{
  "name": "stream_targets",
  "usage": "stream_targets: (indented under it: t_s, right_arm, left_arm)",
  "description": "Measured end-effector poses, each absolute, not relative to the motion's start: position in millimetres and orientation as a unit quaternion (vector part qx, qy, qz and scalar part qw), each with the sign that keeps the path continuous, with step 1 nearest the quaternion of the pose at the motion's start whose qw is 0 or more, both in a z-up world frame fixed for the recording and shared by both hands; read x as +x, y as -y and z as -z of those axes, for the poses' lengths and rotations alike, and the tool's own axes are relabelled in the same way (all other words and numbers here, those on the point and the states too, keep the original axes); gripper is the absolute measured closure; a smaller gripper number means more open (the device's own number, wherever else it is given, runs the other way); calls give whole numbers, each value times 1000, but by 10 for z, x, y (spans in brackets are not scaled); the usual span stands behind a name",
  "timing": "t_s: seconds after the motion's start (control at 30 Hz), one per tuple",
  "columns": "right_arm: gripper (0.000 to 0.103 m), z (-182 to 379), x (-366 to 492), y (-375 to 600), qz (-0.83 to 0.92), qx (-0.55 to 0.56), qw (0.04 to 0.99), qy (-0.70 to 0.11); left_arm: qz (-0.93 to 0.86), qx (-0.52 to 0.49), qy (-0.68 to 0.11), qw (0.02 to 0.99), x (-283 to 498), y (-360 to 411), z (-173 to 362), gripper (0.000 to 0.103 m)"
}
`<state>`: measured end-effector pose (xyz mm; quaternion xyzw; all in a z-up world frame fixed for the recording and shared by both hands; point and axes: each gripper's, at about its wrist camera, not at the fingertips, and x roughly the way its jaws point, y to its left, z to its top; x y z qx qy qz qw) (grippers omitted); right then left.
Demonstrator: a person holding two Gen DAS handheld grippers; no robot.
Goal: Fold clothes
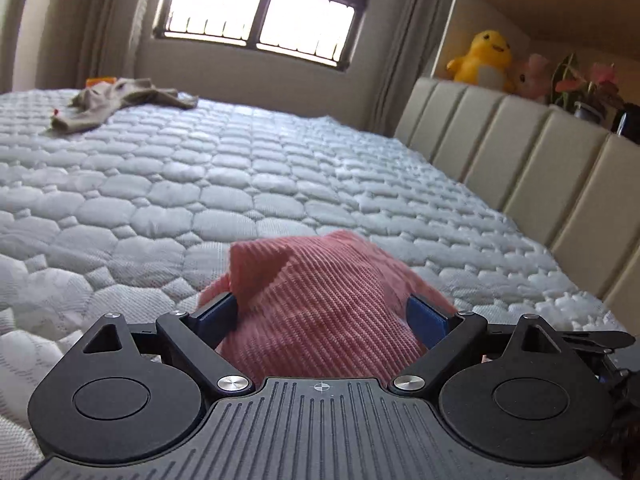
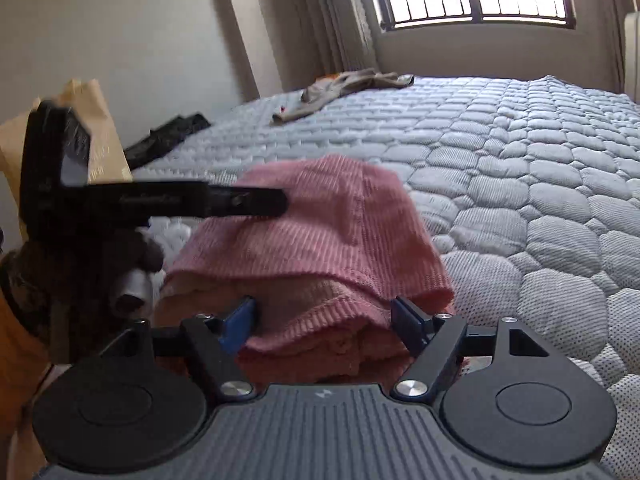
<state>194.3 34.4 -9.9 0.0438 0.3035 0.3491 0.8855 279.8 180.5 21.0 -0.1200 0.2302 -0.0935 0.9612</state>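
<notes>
Pink ribbed knit garment (image 2: 320,240) sits near the front edge of the bed (image 1: 240,184), bunched in layers w/ a paler inner layer showing under the top flap in the right wrist view. Left tongs (image 1: 320,312) straddle the pink cloth: blue pads spread wide, fabric mounded between them, so parted, not pinching. Right tongs (image 2: 322,320) likewise spread apart, blue pads either side of the folded edge w/ cloth between, not clamped. The left tool also shows in the right wrist view, a bit blurred, reaching over the pink top layer.

My read: the garment is partly folded or being gathered; can't tell which fold stage. To do it well: catch all layers of the edge together, keep both tongs level & matched so the fold line stays straight, lay the cloth flat rather than dropping it, smooth the ribbing outward.

A 2nd garment, beige (image 1: 120,100), lies crumpled far across the bed near the window (image 1: 260,8). Dark cloth (image 2: 168,136) at the bed's left edge.

Containers: a tan paper bag (image 2: 96,120) stands beside the bed; contents not visible.
</notes>
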Motion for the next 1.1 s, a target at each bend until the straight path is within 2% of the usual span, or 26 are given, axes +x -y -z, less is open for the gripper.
stream_targets:
  t_s: [0.1, 0.2, 0.23, 0.27, 0.3, 0.33, 0.37, 0.4, 0.43, 0.53, 0.6, 0.67, 0.77, 0.87, 0.93, 1.0, 1.1]
  right_arm:
    - [25, -27, 2061, -87, -329, 116, 890, -294]
    - [25, 85, 2306, -27, -307, 168, 882, -315]
    - [26, 173, 2406, -49, -304, 184, 874, -330]
    - [29, 284, 2487, -84, -306, 199, 863, -350]
    - [41, 390, 2546, -125, -311, 211, 851, -367]
    - [46, 450, 2544, -180, -318, 209, 845, -375]
    - [49, 444, 2509, -239, -322, 191, 851, -368]
    - [57, 426, 2478, -293, -327, 175, 856, -360]
    - [61, 387, 2464, -333, -336, 167, 858, -352]
    - [63, 247, 2477, -418, -335, 164, 873, -314]
    - [65, 173, 2493, -473, -328, 147, 890, -281]
    - [65, 174, 2532, -526, -308, 108, 907, -265]
    - [61, 313, 2614, -550, -257, 75, 917, -296]
    - [56, 206, 2543, -518, -242, 69, 928, -274]
    - [49, 46, 2458, -600, -253, 39, 935, -244]
    - [36, -108, 2429, -743, -272, 20, 936, -224]
    - [32, -204, 2554, -1027, -285, 11, 931, -227]
  left_arm:
    - [75, -158, -237, 955, 2587, -1924, -283, 6]
    - [94, -197, -281, 934, 2638, -1946, -32, 6]
    - [101, -210, -296, 926, 2659, -1952, 57, 9]
    - [108, -222, -311, 918, 2681, -1957, 146, 13]
    - [115, -235, -325, 909, 2702, -1963, 235, 21]
    - [127, -242, -323, 906, 2704, -1962, 281, 24]
    - [129, -236, -311, 911, 2748, -1953, 254, 27]
    - [130, -229, -298, 917, 2799, -1943, 216, 28]
    - [131, -221, -285, 923, 2849, -1933, 177, 29]
    - [134, -199, -245, 939, 3002, -1903, 63, 34]
    - [124, -192, -247, 942, 3017, -1921, 87, 35]
    - [114, -186, -251, 943, 3025, -1941, 120, 34]
    - [98, -177, -257, 945, 3037, -1972, 169, 20]
    - [83, -168, -262, 947, 3050, -2004, 218, 16]
    - [72, -162, -266, 948, 3058, -2024, 251, 15]
    - [70, -158, -268, 948, 3039, -2033, 251, 13]
    - [70, -164, -274, 945, 3019, -2083, 268, 10]
